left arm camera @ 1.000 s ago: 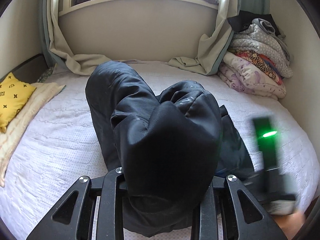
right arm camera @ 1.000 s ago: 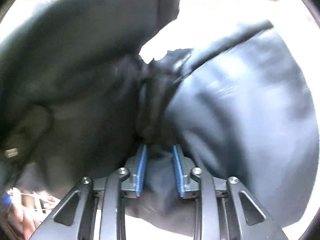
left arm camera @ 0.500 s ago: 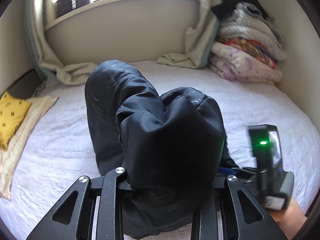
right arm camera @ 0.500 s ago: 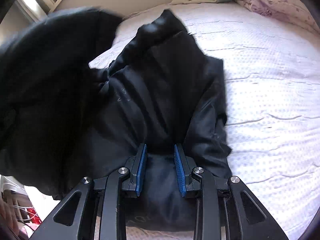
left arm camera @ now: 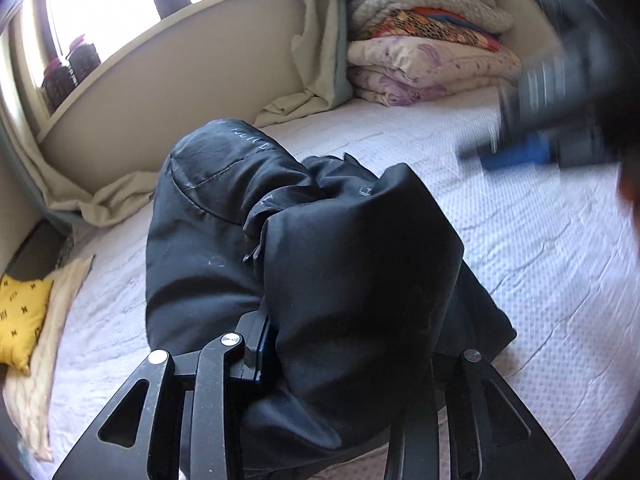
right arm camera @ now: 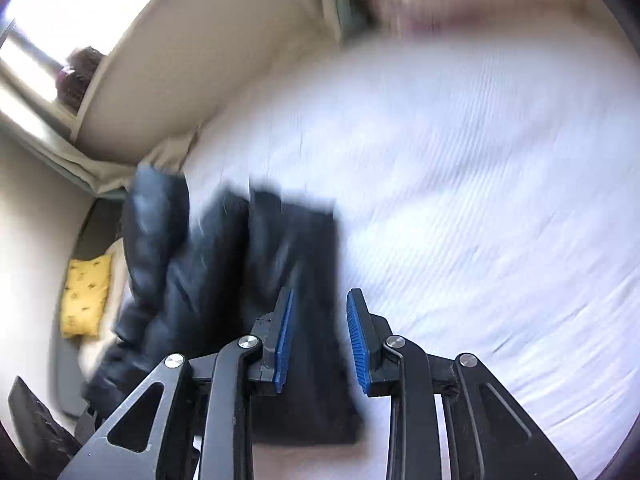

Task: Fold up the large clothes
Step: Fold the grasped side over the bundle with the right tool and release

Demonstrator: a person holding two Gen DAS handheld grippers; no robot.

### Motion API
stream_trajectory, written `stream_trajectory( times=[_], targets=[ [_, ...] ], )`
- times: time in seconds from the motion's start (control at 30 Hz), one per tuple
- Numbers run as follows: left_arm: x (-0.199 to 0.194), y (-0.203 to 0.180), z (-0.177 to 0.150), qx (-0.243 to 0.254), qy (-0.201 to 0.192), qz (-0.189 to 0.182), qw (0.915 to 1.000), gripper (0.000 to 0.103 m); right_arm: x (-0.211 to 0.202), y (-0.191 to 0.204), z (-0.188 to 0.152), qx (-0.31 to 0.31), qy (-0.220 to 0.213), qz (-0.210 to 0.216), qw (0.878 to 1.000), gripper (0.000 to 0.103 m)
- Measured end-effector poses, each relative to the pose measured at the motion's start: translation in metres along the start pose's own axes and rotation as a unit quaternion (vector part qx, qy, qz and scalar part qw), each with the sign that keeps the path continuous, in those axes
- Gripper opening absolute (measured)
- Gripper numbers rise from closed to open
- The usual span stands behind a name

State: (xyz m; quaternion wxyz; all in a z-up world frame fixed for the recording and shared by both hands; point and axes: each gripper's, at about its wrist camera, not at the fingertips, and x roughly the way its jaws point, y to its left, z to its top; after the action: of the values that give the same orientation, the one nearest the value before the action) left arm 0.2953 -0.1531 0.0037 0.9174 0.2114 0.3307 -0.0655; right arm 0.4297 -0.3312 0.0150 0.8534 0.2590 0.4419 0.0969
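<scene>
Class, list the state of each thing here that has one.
black jacket, bunched, unfolded, on the bed
left gripper, jaws just opening, jacket between them
right gripper, slightly open, apparently empty
quilt stack, folded
curtain, drawn aside

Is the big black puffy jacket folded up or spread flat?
Folded up: the big black puffy jacket sits bunched in a doubled-over heap on the white bed.

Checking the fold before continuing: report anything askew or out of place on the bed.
The black jacket sits heaped in a lumpy, creased bundle on the bed, not flat or squared. The curtain hem also trails onto it by the wall.
</scene>
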Motion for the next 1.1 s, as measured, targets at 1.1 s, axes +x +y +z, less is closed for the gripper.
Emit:
stream_trajectory(
  times=[1.1],
  targets=[
    [-0.022,0.031,-0.030,0.068,0.015,-0.174,0.9824,0.064,0.126,0.134,-0.058,-0.182,0.136,-0.012,0.974,0.000]
  ],
)
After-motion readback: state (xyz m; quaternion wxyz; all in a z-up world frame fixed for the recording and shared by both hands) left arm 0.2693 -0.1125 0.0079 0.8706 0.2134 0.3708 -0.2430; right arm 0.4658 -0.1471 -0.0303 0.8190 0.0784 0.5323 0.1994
